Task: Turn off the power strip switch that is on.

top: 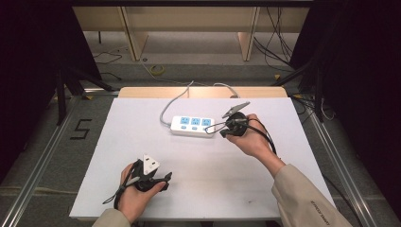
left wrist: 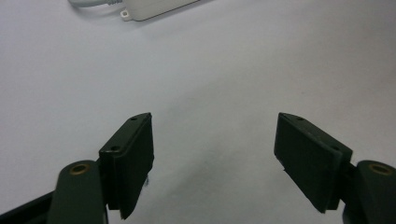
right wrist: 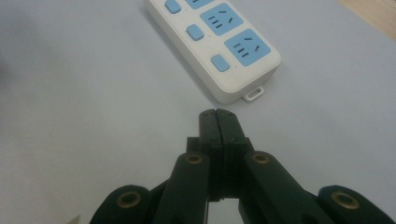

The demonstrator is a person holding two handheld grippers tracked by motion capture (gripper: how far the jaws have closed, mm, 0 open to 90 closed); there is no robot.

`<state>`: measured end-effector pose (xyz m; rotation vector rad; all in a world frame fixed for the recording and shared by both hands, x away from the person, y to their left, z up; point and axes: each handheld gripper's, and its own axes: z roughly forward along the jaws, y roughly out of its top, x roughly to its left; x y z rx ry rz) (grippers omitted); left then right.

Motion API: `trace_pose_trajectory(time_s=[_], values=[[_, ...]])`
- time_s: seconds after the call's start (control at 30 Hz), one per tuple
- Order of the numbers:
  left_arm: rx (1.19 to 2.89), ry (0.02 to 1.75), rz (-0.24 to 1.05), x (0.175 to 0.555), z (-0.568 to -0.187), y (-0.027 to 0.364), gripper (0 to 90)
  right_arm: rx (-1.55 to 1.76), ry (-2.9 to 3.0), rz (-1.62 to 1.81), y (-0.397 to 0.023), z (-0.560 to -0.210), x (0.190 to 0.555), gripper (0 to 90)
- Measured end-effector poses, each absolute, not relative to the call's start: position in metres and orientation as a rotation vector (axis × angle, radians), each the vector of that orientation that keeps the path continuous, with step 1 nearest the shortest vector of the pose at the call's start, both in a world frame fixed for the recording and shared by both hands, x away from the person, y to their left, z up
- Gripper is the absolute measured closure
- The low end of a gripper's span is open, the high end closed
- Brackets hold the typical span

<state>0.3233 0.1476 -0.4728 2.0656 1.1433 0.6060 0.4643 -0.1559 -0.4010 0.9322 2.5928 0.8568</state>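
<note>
A white power strip with three blue sockets lies at the back middle of the white table, and its grey cable runs off toward the far edge. My right gripper sits just off the strip's right end, pointing left at it. In the right gripper view its jaws are shut on nothing, a short way from the strip's end. My left gripper rests near the front left of the table. In the left gripper view it stands wide open over bare table, with the strip's corner far ahead.
The white table top sits on a wooden board that shows at the back edge. Metal rails run along both sides. Loose cables lie on the floor behind, and a "5" mark is on the floor at left.
</note>
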Motion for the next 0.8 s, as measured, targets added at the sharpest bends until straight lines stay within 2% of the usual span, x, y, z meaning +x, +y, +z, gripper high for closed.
trace_pose_trajectory(time_s=[0.8], values=[[2.063, 1.143, 0.605, 0.323, -0.473, 0.147, 28.4, 0.938, 2.605, 0.824, -0.144, -0.399, 0.475, 90.0]])
